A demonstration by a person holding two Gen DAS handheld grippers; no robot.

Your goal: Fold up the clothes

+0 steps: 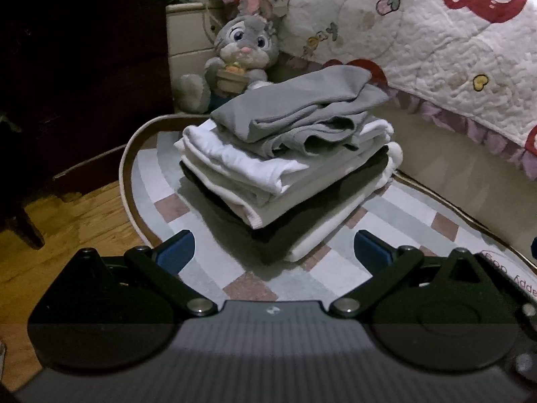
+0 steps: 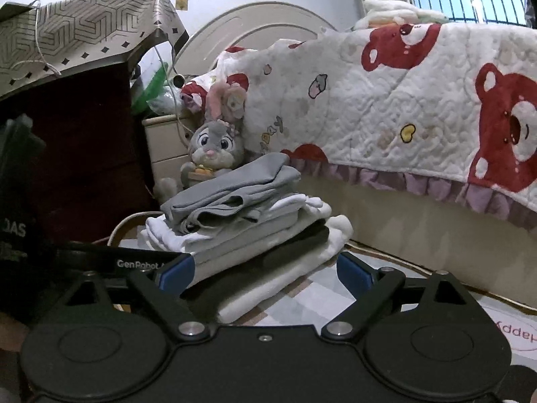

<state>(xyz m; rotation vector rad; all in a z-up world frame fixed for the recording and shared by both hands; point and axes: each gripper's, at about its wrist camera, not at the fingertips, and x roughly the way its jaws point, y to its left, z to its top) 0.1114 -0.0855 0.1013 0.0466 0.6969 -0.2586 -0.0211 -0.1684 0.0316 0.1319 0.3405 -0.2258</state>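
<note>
A stack of folded clothes [image 1: 285,168] sits on a patterned rug [image 1: 201,218], with a grey garment [image 1: 295,110] on top, then white and dark layers. My left gripper [image 1: 273,248] is open just in front of the stack, nothing between its blue pads [image 1: 178,248]. In the right wrist view the same stack [image 2: 255,235] lies ahead with the grey garment [image 2: 231,188] on top. My right gripper [image 2: 265,272] is open wide, its jaws either side of the stack's near corner without pressing on it.
A grey plush rabbit [image 1: 240,57] sits behind the stack against a cream nightstand [image 1: 188,33]. A bed with a bear-print quilt [image 1: 436,43] runs along the right. A dark cabinet [image 1: 84,67] stands at the left, wooden floor [image 1: 67,228] beside the rug.
</note>
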